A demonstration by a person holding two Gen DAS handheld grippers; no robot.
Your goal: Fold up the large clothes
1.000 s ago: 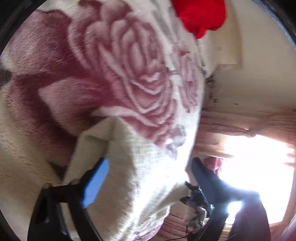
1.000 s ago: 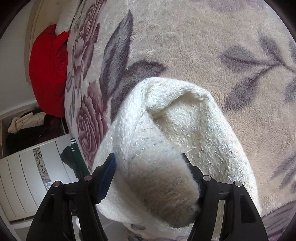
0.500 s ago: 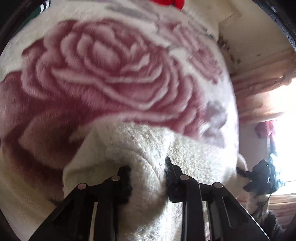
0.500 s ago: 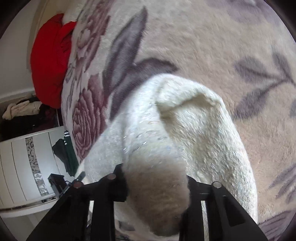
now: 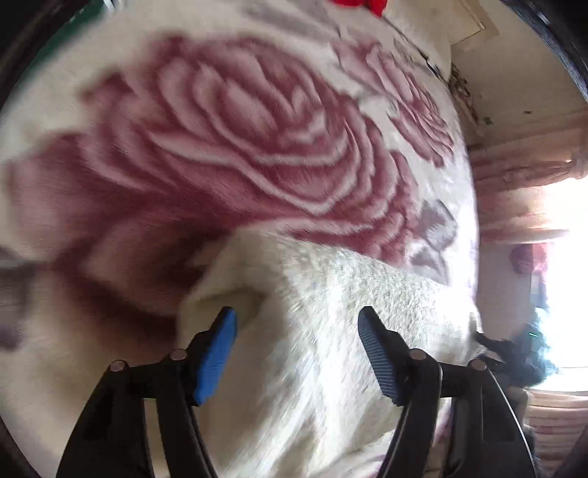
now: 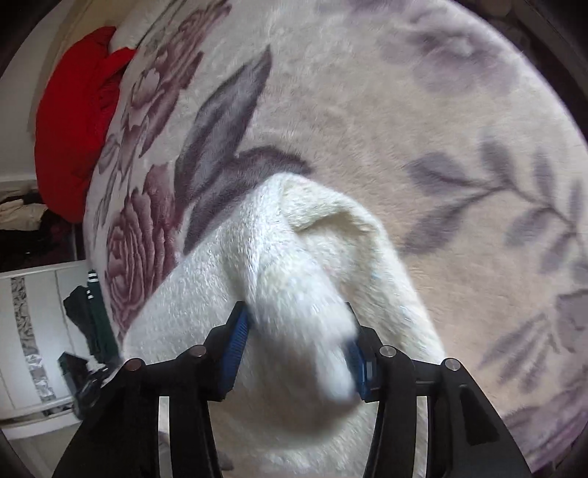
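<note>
A cream fuzzy garment (image 5: 349, 312) lies bunched on a rose-patterned blanket (image 5: 220, 147). My left gripper (image 5: 297, 331) hangs over one raised fold of it. Its jaws are opening and stand wide, and the blue pads are clear of the fabric that sits between and below them. In the right wrist view another thick fold of the garment (image 6: 294, 239) bulges up between the jaws of my right gripper (image 6: 297, 338). Those jaws are opening too, and the fabric there is blurred and fills the gap. The blanket (image 6: 367, 92) spreads out behind it.
A red cloth item (image 6: 73, 110) lies at the blanket's far edge, its tip (image 5: 360, 3) showing in the left wrist view. A white wardrobe (image 6: 29, 331) with dark green clothing (image 6: 88, 316) stands beside the bed. Pink curtains (image 5: 522, 176) and a bright window (image 5: 566, 294) are on the other side.
Half a second ago both grippers pinched folds of the cream garment. Both pairs of jaws have since spread apart, the left the wider. Both views have lifted a little from the fabric.
</note>
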